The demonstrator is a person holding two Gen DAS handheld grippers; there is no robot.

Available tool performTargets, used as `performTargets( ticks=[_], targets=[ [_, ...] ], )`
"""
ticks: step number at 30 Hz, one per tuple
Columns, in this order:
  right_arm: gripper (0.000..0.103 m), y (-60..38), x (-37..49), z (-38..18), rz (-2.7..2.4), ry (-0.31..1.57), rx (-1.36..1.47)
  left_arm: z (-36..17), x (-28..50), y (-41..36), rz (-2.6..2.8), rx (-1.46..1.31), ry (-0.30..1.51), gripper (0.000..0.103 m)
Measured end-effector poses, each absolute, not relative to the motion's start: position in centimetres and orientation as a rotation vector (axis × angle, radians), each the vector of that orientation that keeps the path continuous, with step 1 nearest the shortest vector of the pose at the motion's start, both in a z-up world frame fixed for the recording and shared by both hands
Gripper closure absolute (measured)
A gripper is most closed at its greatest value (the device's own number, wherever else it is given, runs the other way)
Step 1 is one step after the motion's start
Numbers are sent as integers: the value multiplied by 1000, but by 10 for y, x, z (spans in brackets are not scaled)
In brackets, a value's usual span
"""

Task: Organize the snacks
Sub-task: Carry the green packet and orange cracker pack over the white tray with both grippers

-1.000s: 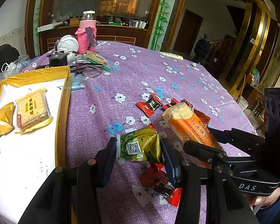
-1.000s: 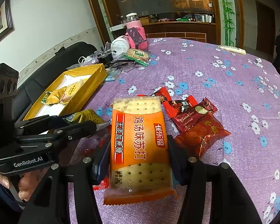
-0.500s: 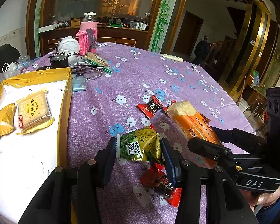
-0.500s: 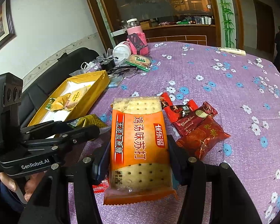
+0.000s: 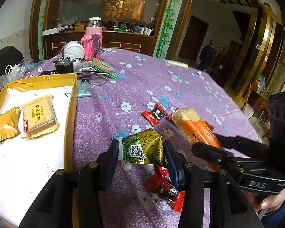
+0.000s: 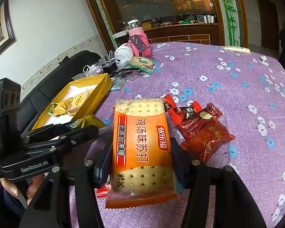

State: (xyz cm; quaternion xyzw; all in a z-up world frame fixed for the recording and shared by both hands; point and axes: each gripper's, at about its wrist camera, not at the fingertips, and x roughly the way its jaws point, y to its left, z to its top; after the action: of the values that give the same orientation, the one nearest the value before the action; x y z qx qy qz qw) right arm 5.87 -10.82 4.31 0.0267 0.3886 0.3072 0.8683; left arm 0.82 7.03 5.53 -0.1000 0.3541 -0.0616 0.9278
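Observation:
My left gripper (image 5: 141, 155) is shut on a green-gold snack packet (image 5: 142, 148) and holds it above the purple tablecloth, right of the yellow box (image 5: 71, 102). The box holds a cracker pack (image 5: 39, 116) and a yellow packet (image 5: 6, 124). My right gripper (image 6: 140, 152) is shut on an orange soda cracker pack (image 6: 141, 140), also lifted; it shows in the left wrist view (image 5: 196, 128) too. Red snack packets (image 6: 197, 125) lie on the cloth to the right. One red packet (image 5: 165, 189) lies under the left gripper.
At the table's far side stand a pink-sleeved bottle (image 5: 92, 39), a white container (image 5: 74, 47), a black object (image 5: 64, 66), glasses and a green-wrapped biscuit pack (image 6: 142, 62). A black sofa (image 6: 47, 87) lies beyond the box. The flowered purple cloth (image 5: 161, 79) stretches away to the right.
Both grippers have risen a little with their packs and drifted slightly left toward the box. Both grips are unchanged.

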Motion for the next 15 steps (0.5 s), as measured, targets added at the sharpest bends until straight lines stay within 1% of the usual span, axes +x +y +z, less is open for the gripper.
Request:
performTargets(
  ticks=[7, 15],
  targets=[
    [48, -94, 46, 53, 656, 822, 94, 65, -6, 82, -126, -224, 698, 53],
    [48, -60, 20, 67, 722, 792, 73, 82, -28, 117, -72, -249, 641, 53]
  ],
)
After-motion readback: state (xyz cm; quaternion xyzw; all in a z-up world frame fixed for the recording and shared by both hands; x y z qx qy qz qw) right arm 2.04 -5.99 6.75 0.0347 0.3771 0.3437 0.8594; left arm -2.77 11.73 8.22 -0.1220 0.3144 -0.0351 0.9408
